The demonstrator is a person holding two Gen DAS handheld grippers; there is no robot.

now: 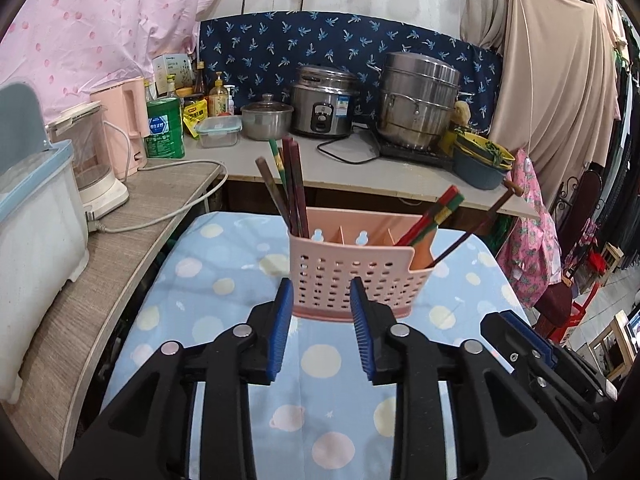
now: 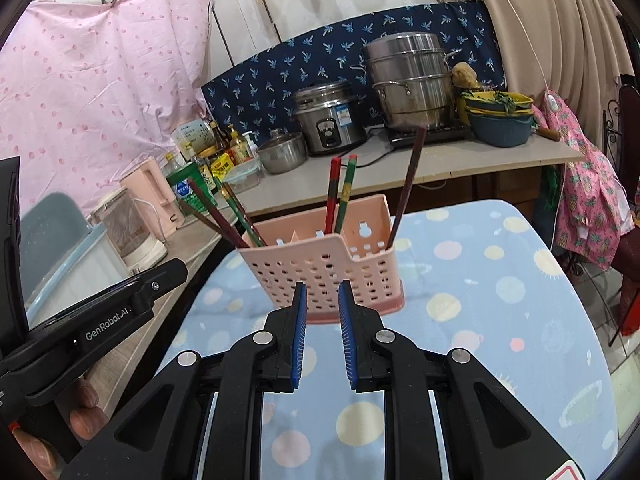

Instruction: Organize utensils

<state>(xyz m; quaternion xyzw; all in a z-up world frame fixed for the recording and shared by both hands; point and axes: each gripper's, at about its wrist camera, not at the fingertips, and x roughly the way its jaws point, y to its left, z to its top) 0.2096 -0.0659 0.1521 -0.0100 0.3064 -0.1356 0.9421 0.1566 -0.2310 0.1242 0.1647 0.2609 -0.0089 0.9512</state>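
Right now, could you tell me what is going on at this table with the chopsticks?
A person holds two grippers over a table with a spotted blue cloth. Both the left gripper and the right gripper are empty, jaws apart, pointing at a pink perforated utensil holder. Chopsticks already stand in it: a dark bunch in its left end, a red-and-green pair near the middle, and a single dark one at the right end. No loose utensils show on the cloth.

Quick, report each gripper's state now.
Left gripper: open, jaws parted, nothing between them.
Right gripper: open, narrow gap, holding nothing.
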